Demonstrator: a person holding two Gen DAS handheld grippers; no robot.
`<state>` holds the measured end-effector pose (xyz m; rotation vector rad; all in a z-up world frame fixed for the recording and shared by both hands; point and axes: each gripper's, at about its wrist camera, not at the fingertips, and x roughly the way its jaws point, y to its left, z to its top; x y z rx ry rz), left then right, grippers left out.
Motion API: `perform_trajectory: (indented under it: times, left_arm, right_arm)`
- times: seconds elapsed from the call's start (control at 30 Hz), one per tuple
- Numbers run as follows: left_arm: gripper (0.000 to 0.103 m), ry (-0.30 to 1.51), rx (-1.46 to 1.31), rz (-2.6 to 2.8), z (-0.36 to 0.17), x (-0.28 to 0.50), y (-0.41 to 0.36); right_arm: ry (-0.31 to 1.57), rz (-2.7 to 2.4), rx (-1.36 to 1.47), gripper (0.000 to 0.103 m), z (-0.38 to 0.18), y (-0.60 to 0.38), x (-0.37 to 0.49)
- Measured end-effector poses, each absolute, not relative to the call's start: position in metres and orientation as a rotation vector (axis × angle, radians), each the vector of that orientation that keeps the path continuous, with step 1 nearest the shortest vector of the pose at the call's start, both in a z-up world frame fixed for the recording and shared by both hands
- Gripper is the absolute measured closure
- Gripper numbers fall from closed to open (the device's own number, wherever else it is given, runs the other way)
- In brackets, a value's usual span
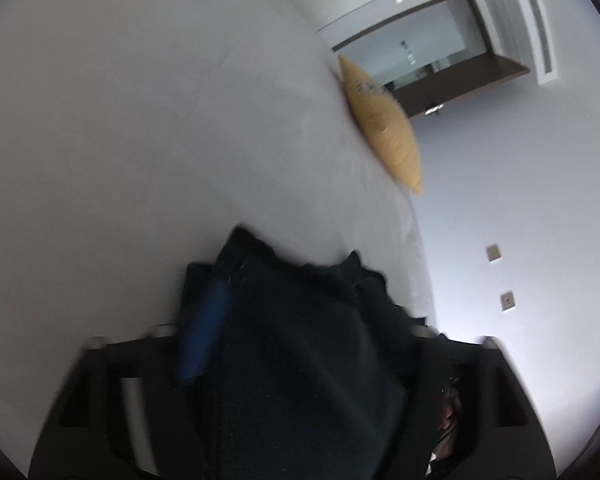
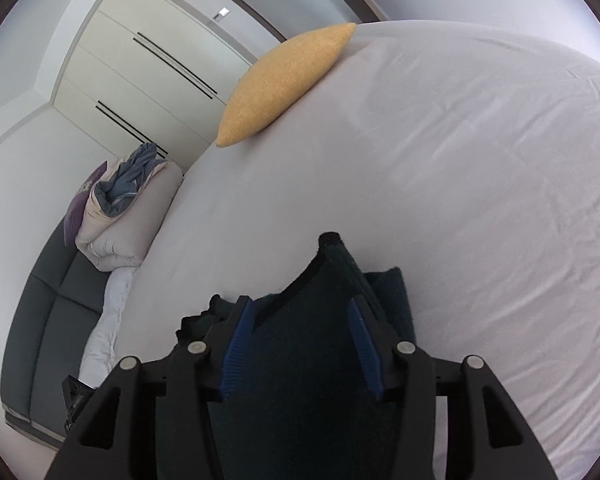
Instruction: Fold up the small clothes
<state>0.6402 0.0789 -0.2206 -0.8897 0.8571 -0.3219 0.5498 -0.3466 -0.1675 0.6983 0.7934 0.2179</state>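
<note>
A dark navy garment (image 1: 308, 344) fills the space between the fingers of my left gripper (image 1: 292, 320), which is shut on it; the blue left pad (image 1: 206, 332) shows, the right pad is hidden under the cloth. The view is blurred. In the right wrist view the same dark garment (image 2: 304, 360) bunches between both blue pads (image 2: 240, 348) of my right gripper (image 2: 300, 344), which is shut on it. Both grippers hold the garment above the white bed sheet (image 2: 460, 184).
A yellow cushion (image 2: 284, 80) lies at the bed's far edge; it also shows in the left wrist view (image 1: 384, 124). A grey sofa (image 2: 48, 320) with a bundle of bedding and clothes (image 2: 128, 200) stands left of the bed. White wardrobes (image 2: 140, 72) stand behind.
</note>
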Motion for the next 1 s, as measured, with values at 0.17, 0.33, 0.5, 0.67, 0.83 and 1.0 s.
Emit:
perform_trajectory:
  times: [0.17,0.33,0.5,0.67,0.83,1.0]
  left_arm:
    - [0.016,0.829,-0.889,-0.349,-0.197,0.628,0.089]
    - [0.016,0.870,-0.778,-0.322,-0.196,0.575,0.081]
    - [0.016,0.934,-0.755,-0.276,-0.222,0.519,0.066]
    - [0.016,0.917,-0.742,-0.298,-0.232,0.487,0.055]
    - [0.033,0.936,-0.626,-0.277,-0.235,0.472,0.035]
    - [0.071,0.966,-0.594,-0.259,-0.245,0.467,0.034]
  right_arm:
    - [0.762,0.161,0.660,0.051,-0.155,-0.353,0.523]
    - [0.786,0.098,0.525,0.050,-0.149,-0.352,0.493]
    - [0.826,0.058,0.424,0.049,-0.154,-0.347,0.463]
    - [0.854,0.084,0.414,0.049,-0.162,-0.348,0.445]
    - [0.874,0.109,0.335,0.060,-0.163,-0.329,0.434]
    - [0.870,0.107,0.289,0.073,-0.164,-0.321,0.424]
